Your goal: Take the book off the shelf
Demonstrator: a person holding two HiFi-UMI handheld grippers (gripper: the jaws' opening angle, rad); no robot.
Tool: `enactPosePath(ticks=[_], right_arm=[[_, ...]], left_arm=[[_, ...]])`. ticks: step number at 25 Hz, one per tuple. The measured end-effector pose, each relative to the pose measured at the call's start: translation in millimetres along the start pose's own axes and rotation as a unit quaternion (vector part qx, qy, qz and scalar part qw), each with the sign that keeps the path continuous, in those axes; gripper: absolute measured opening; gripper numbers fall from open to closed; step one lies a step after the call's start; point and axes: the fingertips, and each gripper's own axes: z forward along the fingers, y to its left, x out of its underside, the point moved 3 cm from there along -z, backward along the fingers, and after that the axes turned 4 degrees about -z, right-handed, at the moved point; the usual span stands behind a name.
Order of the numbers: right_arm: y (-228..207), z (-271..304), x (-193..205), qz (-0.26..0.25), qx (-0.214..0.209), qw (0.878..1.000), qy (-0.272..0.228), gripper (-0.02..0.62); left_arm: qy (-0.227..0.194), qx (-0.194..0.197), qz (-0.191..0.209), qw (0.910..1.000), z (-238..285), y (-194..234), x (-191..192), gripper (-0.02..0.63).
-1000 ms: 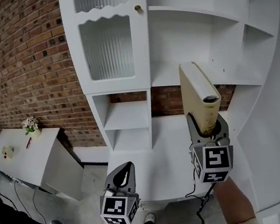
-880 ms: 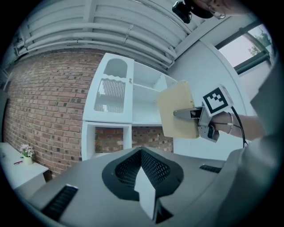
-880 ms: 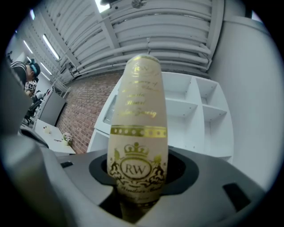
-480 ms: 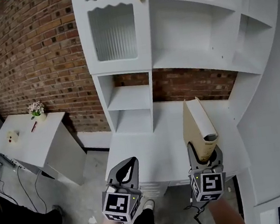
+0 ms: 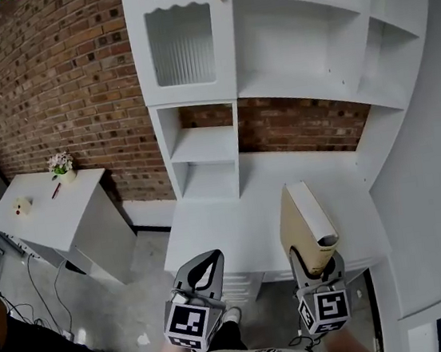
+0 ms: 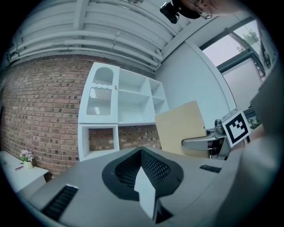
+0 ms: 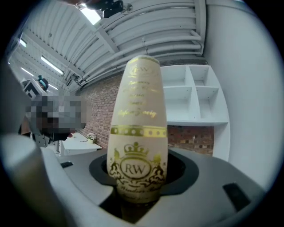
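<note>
Book (image 5: 301, 225) — off the shelf (image 5: 306, 91), upright over the surface (image 5: 235, 221) front edge | right gripper (image 5: 319, 263) jaws clamped on its lower end | left gripper (image 5: 203, 265) jaws closed, empty | step: carrying clear; next — probably a steady set-down | unclear: gap beneath book, spine lettering

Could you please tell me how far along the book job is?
Done: the book is off the shelf unit, whose open shelves look bare. In hand: the right gripper clamps its lower end, holding it upright. Remaining: probably only setting it down; the left gripper is shut, empty.
</note>
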Motion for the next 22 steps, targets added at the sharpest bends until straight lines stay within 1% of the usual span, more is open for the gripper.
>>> enactPosePath(ticks=[6,10,17,22], right_arm=[[2,-22,4,0.004,-0.003,1.0,0.001,0.229],[4,-28,7,0.002,-0.004,1.0,0.008,0.229],[-1,-35,11,0.003,-0.001,1.0,0.012,0.229],[3,-33,11,0.014,-0.004,1.0,0.014,0.229]], left_arm=[[0.004,0.011,0.011,0.9999,-9,-23,4,0.003],[0.003,0.009,0.017,0.9998,-12,-26,1,0.003],[0.006,0.012,0.015,0.9998,-13,-34,3,0.003],[0.012,0.013,0.01,0.9998,-9,-37,7,0.003]])
